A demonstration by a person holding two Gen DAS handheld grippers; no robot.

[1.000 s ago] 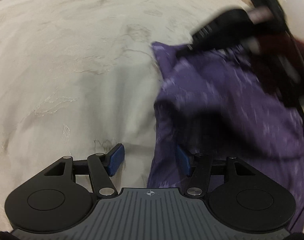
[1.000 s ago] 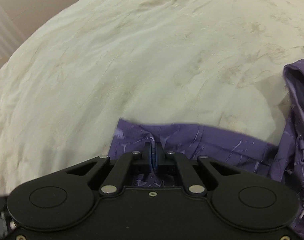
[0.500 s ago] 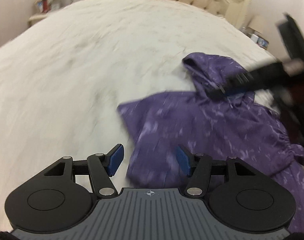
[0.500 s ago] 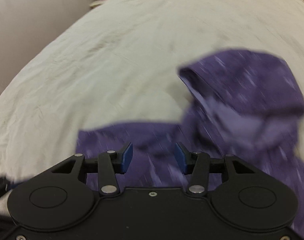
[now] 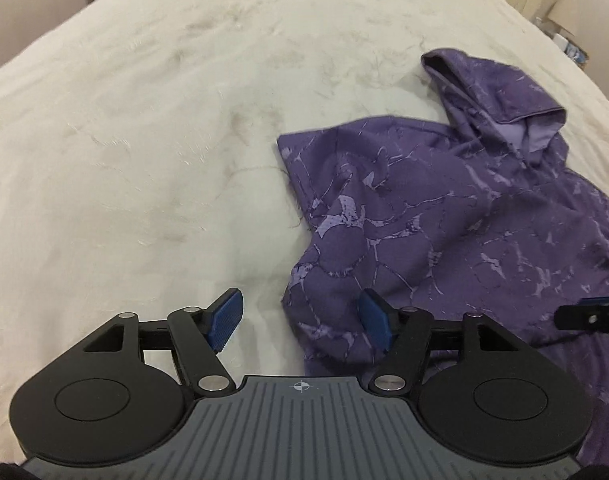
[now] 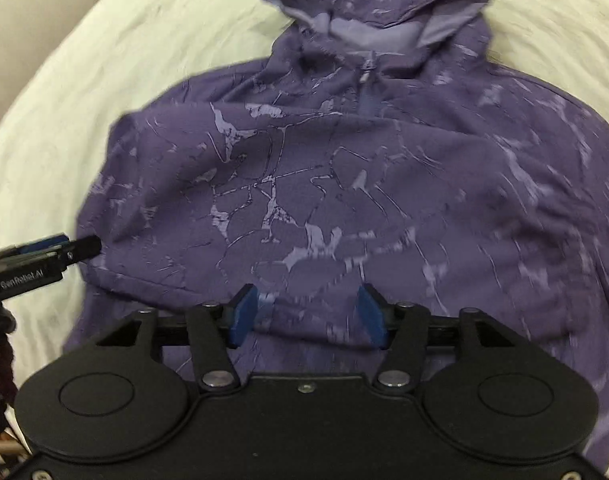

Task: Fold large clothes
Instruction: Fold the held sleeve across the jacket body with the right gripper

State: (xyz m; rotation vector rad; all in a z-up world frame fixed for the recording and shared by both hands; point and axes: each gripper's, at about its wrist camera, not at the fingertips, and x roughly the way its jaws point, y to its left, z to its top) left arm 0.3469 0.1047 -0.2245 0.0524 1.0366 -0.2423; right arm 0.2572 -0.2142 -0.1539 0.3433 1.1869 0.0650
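Sleeve fold on purple hoodie (image 6: 344, 184) looks done; it lies face-up on the white bedspread (image 5: 144, 140), hood far end. Both tools empty, jaws opening: left gripper (image 5: 300, 322) over hoodie's left edge, right gripper (image 6: 306, 312) above lower chest, both pitched steeply down. Next, prob: regrip for another fold.

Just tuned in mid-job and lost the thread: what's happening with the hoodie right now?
A person with a gripper in each hand is folding a purple hoodie laid on a cream bedspread, hood away from them. Neither gripper holds it. The left gripper hangs over the hoodie's folded side edge and the right gripper over its middle, both with jaws opening and nothing pinched.
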